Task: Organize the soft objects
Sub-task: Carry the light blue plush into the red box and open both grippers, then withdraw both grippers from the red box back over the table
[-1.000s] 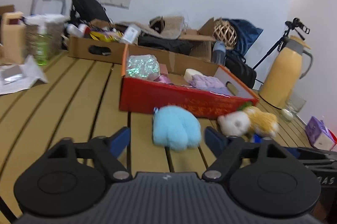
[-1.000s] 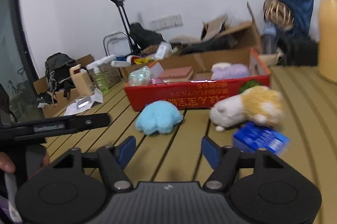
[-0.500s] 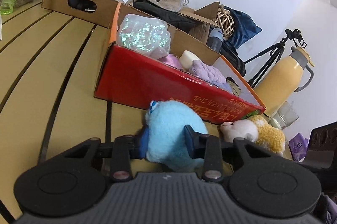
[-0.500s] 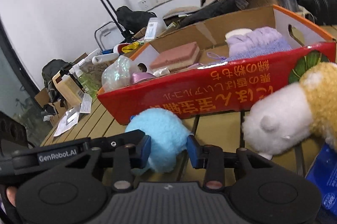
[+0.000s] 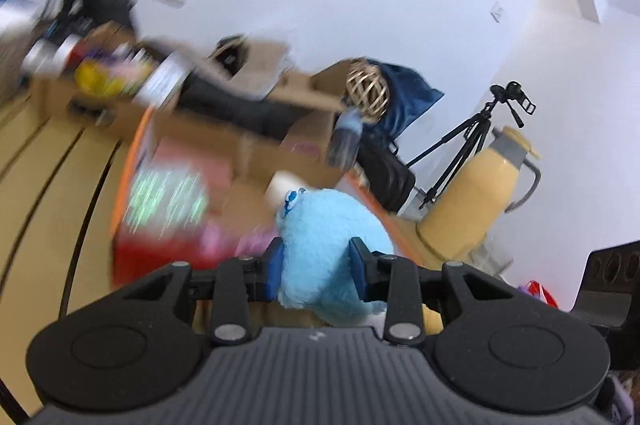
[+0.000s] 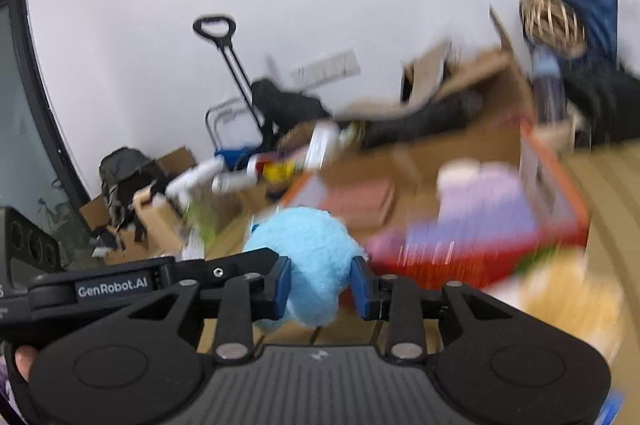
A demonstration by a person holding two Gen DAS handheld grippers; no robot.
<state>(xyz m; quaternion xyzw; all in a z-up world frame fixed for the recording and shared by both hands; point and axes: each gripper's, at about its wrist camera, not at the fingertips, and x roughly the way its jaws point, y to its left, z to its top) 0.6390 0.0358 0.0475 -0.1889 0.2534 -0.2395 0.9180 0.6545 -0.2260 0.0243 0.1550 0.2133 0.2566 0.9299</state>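
Note:
A fluffy light-blue plush toy (image 5: 326, 245) is squeezed between the blue pads of my left gripper (image 5: 316, 265) and held up off the wooden table. The same plush (image 6: 308, 253) is also squeezed between the pads of my right gripper (image 6: 320, 283), so both grippers are shut on it side by side. Behind it stands the red cardboard box (image 5: 160, 249), also seen in the right wrist view (image 6: 480, 257), holding a glittery bundle (image 5: 166, 203), a pink sponge (image 6: 360, 203) and a purple soft item (image 6: 484, 197). A yellow-and-white plush (image 6: 560, 301) lies blurred at lower right.
A yellow thermos jug (image 5: 480, 201) stands right of the box, with a tripod (image 5: 476, 141) behind it. Cardboard boxes with clutter (image 5: 120, 93) line the back of the slatted wooden table (image 5: 44, 177). A trolley handle (image 6: 224, 57) stands by the wall.
Both grippers closed on the blue plush and have lifted it from the table up to the level of the red box. The views are motion-blurred now.

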